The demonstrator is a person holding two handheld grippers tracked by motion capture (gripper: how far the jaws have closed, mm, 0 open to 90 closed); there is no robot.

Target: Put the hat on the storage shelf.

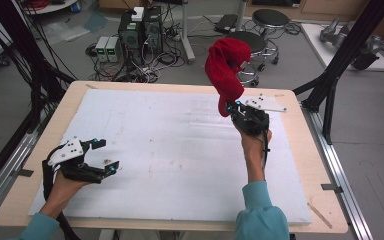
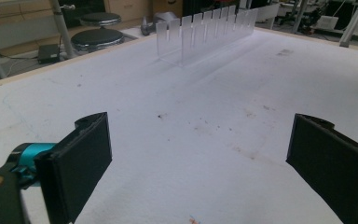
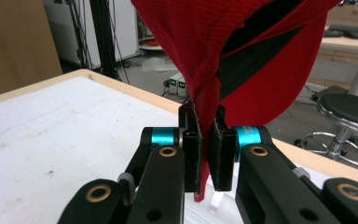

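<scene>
A red knitted cloth (image 1: 225,67) hangs in the air over the table's far right, bunched and folded on itself. My right gripper (image 1: 233,108) is shut on the cloth's lower edge; in the right gripper view the red cloth (image 3: 242,51) rises from between the two black pads (image 3: 192,149) and drapes across the top of the picture. My left gripper (image 1: 104,156) stands open low over the white mat at the near left, with nothing between its jaws. In the left gripper view its wide-apart pads (image 2: 81,161) frame bare mat.
A white mat (image 1: 170,150) covers most of the wooden table (image 1: 300,165). A clear slotted acrylic rack (image 2: 205,35) stands on the mat at the far side; the same rack (image 1: 267,104) sits just behind my right gripper. Stools, computers and cables lie beyond the table.
</scene>
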